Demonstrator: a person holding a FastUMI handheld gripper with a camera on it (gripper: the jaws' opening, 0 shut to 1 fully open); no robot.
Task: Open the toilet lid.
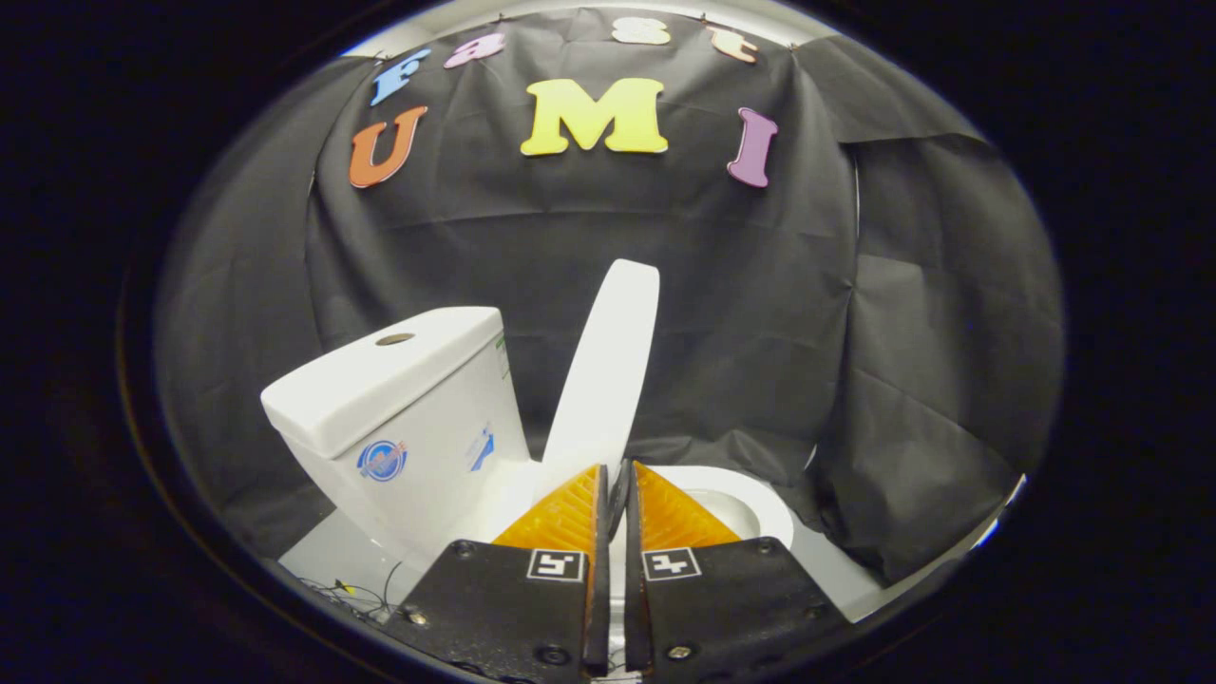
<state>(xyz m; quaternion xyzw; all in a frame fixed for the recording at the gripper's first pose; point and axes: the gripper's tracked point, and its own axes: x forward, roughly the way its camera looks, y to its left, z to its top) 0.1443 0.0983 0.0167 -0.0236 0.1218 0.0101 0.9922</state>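
While the lid (608, 370) stands nearly upright just beyond the jaws, leaning toward the tank (399, 418), the gripper (616, 484) appears closed on nothing.

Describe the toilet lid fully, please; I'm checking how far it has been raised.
The toilet lid is a smooth, glossy white panel, plastic by the look, seen nearly edge-on with a rounded top. It stands raised, tilted a little away from the cistern beside it, above the open bowl. Its lower end sits just ahead of the gripper, whose fingers are nearly closed with a thin gap; whether they pinch the lid's edge cannot be told.
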